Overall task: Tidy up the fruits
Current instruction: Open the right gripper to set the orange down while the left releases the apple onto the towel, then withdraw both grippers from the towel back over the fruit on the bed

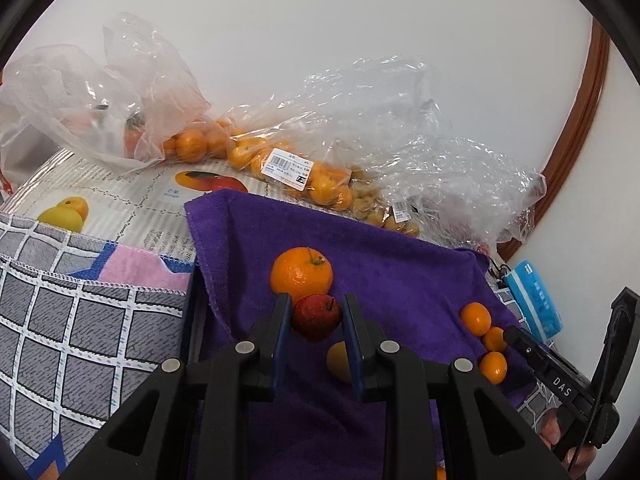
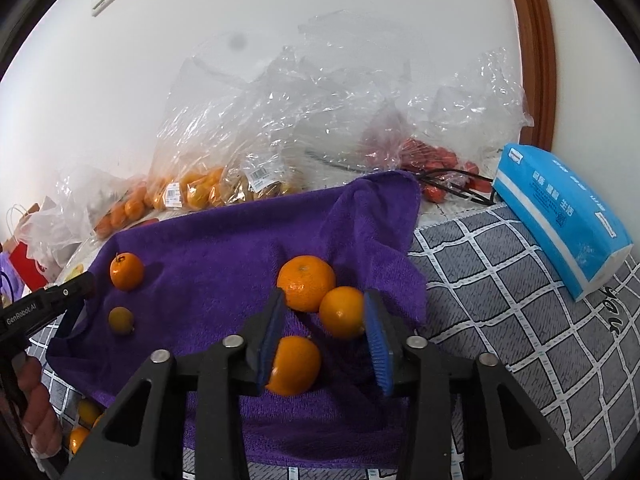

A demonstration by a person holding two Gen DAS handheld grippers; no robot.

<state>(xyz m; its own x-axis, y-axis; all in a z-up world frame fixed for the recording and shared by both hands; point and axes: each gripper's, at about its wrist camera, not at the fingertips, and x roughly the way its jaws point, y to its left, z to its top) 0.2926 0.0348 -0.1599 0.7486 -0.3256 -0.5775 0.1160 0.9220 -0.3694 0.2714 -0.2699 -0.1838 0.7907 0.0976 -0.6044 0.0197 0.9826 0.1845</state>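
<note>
A purple towel (image 1: 400,272) (image 2: 224,236) lies on the table with loose fruit on it. My left gripper (image 1: 316,312) is shut on a small red apple (image 1: 316,317), held just in front of a large orange (image 1: 301,274). A yellowish fruit (image 1: 338,362) lies below the apple. Three small oranges (image 1: 475,318) sit at the towel's right. In the right wrist view my right gripper (image 2: 324,312) is open around three oranges (image 2: 342,312). One orange (image 2: 126,271) and a small brownish fruit (image 2: 120,320) lie at the left, near the left gripper (image 2: 68,296).
Clear plastic bags of oranges (image 1: 288,168) (image 2: 192,188) and of red fruit (image 2: 436,168) line the wall behind the towel. A blue tissue pack (image 2: 564,216) (image 1: 536,300) lies at the right on the grey checked cloth (image 2: 500,300). More oranges (image 2: 82,424) lie at the lower left.
</note>
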